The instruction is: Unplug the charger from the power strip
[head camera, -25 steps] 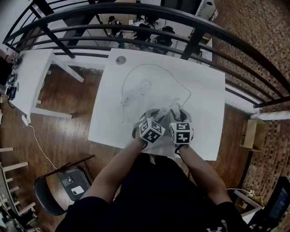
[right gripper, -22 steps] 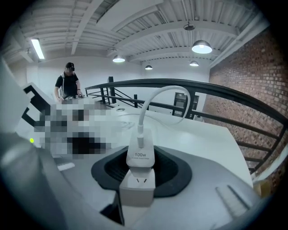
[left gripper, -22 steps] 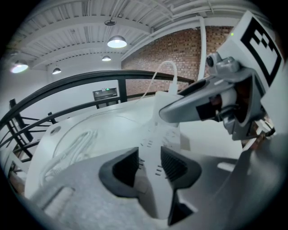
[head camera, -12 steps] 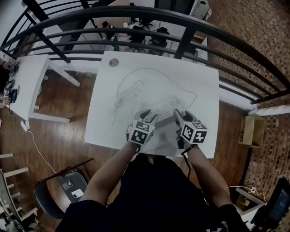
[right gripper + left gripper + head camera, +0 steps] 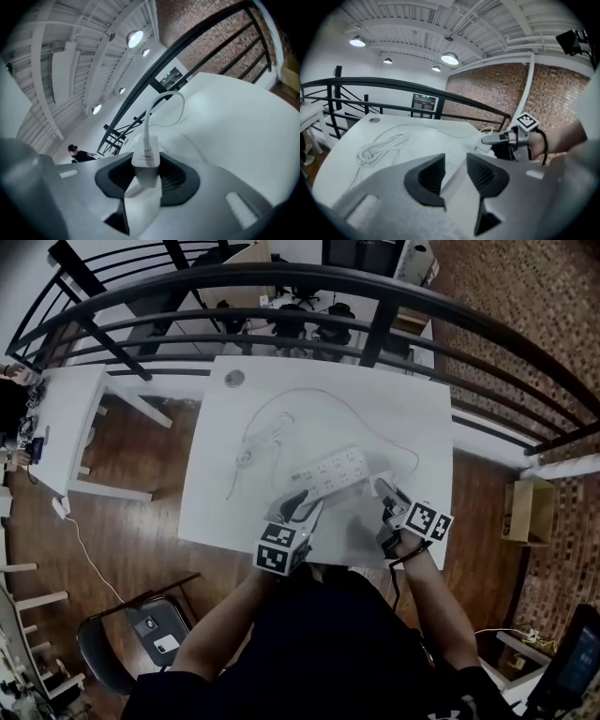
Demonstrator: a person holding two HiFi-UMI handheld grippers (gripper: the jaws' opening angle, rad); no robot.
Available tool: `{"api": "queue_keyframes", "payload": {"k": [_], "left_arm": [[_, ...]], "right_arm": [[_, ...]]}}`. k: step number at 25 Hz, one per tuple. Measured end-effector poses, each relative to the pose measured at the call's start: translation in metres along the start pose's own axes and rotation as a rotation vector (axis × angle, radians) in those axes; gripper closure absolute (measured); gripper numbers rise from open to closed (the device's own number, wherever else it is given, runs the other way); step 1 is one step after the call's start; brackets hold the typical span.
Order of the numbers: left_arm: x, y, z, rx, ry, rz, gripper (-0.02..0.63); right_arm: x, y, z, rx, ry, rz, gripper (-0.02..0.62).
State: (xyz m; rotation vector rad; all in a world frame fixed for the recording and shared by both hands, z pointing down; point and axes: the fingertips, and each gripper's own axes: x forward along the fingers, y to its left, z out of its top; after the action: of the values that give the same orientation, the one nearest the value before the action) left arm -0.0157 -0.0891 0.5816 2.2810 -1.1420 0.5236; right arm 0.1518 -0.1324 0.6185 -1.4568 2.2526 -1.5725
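Observation:
The white power strip (image 5: 333,472) lies slantwise in the middle of the white table (image 5: 412,418). My right gripper (image 5: 389,495) is off the strip's right end, shut on the white charger (image 5: 381,485). In the right gripper view the charger (image 5: 146,161) sits between the pads and its cable (image 5: 154,105) arcs away over the table. My left gripper (image 5: 297,503) hovers just above the strip's near left end. Its jaws have just been closing a little but still stand apart (image 5: 454,174); the strip (image 5: 451,161) shows through the gap with neither pad touching it.
A coiled white cable (image 5: 263,436) lies left of the strip, and a small round disc (image 5: 234,379) sits at the table's far left corner. A black railing (image 5: 375,296) runs behind the table. Another white table (image 5: 66,418) and a chair (image 5: 141,634) stand at the left.
The two grippers were together over the strip. The right one has drawn away to the right with the charger and rolled; the left has lifted and pulled back, leaving the strip uncovered.

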Motion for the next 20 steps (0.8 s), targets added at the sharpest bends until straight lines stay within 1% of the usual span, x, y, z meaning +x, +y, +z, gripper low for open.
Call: {"api": "queue_keyframes", "payload": {"k": [2, 4, 9, 15, 18, 19, 20], "left_arm": [[-0.005, -0.004, -0.002, -0.01, 0.004, 0.004, 0.462], [-0.008, -0.007, -0.004, -0.01, 0.009, 0.007, 0.463], [-0.012, -0.015, -0.007, -0.021, 0.021, 0.012, 0.465], [-0.011, -0.017, -0.025, -0.035, 0.057, 0.022, 0.465], [-0.011, -0.019, -0.028, -0.037, 0.062, 0.025, 0.468], [-0.011, -0.02, -0.028, -0.037, 0.062, 0.025, 0.468], [-0.011, -0.021, -0.027, -0.036, 0.061, 0.025, 0.469]], "right_arm": [[0.0, -0.01, -0.009, 0.054, 0.021, 0.01, 0.454], [0.0, -0.021, -0.017, 0.083, 0.036, 0.0, 0.454], [-0.001, -0.041, -0.028, 0.096, 0.071, -0.026, 0.453], [-0.001, -0.054, -0.036, 0.076, 0.112, -0.044, 0.453], [-0.002, -0.059, -0.04, 0.027, 0.146, -0.069, 0.451], [-0.003, -0.059, -0.041, -0.005, 0.158, -0.084, 0.441], [-0.004, -0.06, -0.041, -0.041, 0.173, -0.105, 0.403]]}}
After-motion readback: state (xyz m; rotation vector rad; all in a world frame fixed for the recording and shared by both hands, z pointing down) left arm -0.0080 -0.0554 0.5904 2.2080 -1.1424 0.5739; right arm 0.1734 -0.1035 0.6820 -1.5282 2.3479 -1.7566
